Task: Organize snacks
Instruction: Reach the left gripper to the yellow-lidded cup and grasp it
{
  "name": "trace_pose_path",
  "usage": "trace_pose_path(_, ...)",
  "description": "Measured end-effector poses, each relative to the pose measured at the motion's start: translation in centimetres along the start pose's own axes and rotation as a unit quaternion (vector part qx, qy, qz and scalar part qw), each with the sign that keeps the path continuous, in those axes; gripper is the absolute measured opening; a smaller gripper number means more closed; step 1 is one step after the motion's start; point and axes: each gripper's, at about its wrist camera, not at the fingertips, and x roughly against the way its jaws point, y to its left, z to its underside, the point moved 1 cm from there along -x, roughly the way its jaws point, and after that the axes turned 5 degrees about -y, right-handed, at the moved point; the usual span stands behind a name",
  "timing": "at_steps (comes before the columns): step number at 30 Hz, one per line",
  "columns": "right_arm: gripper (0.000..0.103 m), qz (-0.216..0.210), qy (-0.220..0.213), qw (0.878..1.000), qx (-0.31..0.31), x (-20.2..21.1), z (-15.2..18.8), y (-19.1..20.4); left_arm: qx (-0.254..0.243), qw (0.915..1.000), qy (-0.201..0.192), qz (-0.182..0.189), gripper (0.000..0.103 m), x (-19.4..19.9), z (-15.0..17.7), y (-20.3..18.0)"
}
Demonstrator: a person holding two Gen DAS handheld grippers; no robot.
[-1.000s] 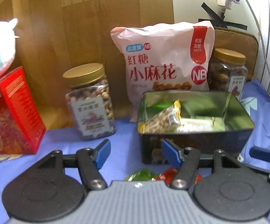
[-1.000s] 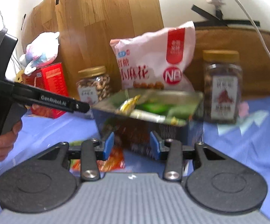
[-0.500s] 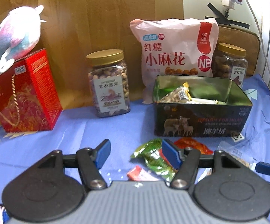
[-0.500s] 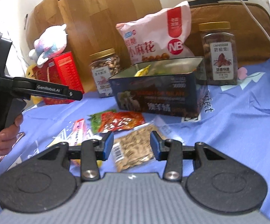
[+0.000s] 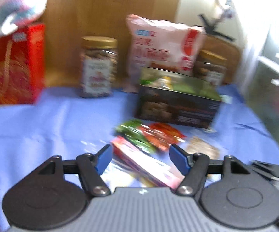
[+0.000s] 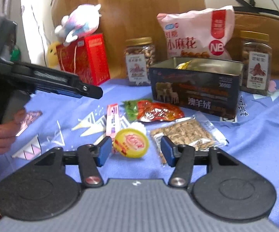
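A dark open tin (image 6: 195, 87) with several snack packs inside stands on the blue cloth; it also shows in the left wrist view (image 5: 178, 106). Loose snacks lie in front of it: a green pack (image 6: 130, 109), a red pack (image 6: 158, 113), a clear peanut pack (image 6: 187, 133), a pink stick pack (image 6: 112, 121) and a yellow round cup (image 6: 131, 143). My right gripper (image 6: 135, 150) is open and empty, its fingertips either side of the yellow cup. My left gripper (image 5: 140, 161) is open and empty above the pink stick pack (image 5: 145, 164), and shows at the left of the right wrist view (image 6: 89, 91).
Along the wooden back wall stand a red gift box (image 6: 85, 60) with a plush toy (image 6: 77, 24) on it, a nut jar (image 6: 140, 59), a big pink snack bag (image 6: 195, 34) and a second jar (image 6: 256, 63). A small pink pack (image 6: 28, 118) lies at the far left.
Both grippers have pulled back from the tin toward the loose snacks. The right gripper has opened wider and the yellow cup now lies between its fingertips. The left view is motion-blurred.
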Motion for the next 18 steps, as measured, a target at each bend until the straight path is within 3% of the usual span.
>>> trace_pose_path(4,0.063,-0.003,0.013,1.0,0.014,-0.8,0.1,0.5,-0.005,0.9979,0.008,0.065,0.066,0.4,1.2,-1.1)
trace_pose_path(10,0.064,0.002,0.033,0.998,0.05,-2.2,0.0,0.8,-0.041,0.9949,0.012,0.092,0.066,-0.9,1.8,-3.1)
trace_pose_path(18,0.063,-0.003,0.041,0.995,0.092,-3.3,0.2,0.9,-0.121,0.9898,0.039,0.065,0.067,-4.8,1.8,-5.8)
